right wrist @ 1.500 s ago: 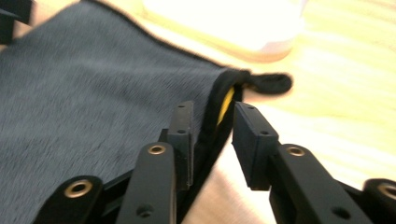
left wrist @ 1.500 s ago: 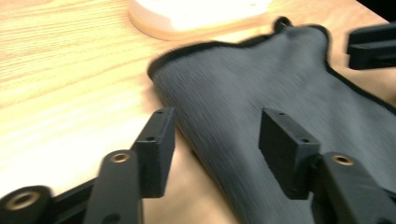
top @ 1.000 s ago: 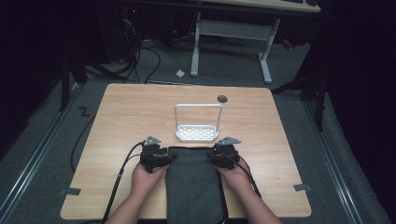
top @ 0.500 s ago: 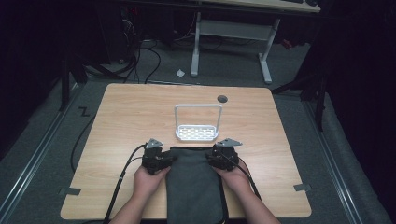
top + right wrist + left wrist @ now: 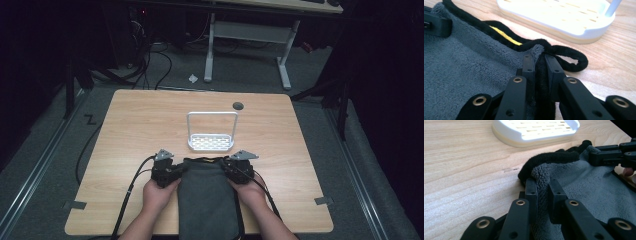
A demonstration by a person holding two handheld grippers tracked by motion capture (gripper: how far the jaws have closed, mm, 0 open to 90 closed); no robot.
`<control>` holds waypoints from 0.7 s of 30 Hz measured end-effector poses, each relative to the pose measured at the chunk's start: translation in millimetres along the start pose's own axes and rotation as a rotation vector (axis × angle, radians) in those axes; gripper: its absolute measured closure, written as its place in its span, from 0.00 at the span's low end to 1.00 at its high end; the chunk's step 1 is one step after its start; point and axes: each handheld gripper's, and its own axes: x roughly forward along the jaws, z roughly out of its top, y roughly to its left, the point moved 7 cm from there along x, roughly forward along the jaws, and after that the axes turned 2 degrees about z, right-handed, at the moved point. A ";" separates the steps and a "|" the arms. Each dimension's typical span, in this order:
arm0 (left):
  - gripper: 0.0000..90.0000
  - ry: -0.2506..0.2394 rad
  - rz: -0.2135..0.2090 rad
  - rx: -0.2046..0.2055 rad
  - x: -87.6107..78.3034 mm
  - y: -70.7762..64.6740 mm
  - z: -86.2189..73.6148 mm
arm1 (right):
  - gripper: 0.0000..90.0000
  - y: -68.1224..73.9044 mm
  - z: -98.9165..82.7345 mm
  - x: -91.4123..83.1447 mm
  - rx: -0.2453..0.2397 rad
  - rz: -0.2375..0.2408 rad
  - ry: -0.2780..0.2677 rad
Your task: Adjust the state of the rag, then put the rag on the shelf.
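Two hand-held grippers are clamped on the grey towel (image 5: 207, 200), one at each far corner! The left hand-held gripper (image 5: 541, 192) has just squeezed in, its jaws pinching the towel's left corner at the black hem, and the right hand-held gripper (image 5: 539, 67) has just closed too, biting the right corner where the black trim loops out. The towel lies flat on the bench (image 5: 130, 130), just on the person's side of the white rack (image 5: 211, 141), its far edge near the rack's base.
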 end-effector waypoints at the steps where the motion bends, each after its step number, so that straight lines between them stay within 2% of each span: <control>1: 0.90 -0.007 0.003 0.004 -0.9 -0.2 0.4 | 0.90 0.5 0.8 -1.3 -0.005 0.001 -0.005; 7: 0.91 -0.049 0.007 0.011 -4.3 -3.2 3.5 | 0.89 3.8 7.2 -14.0 -0.021 0.005 -0.055; 13: 0.90 -0.111 0.036 0.045 -9.8 -9.9 7.6 | 0.90 7.3 11.5 -25.0 -0.035 0.009 -0.097; 21: 0.90 -0.132 0.027 0.059 -14.6 -18.2 20.0 | 0.90 4.6 17.0 -35.8 -0.044 -0.018 -0.156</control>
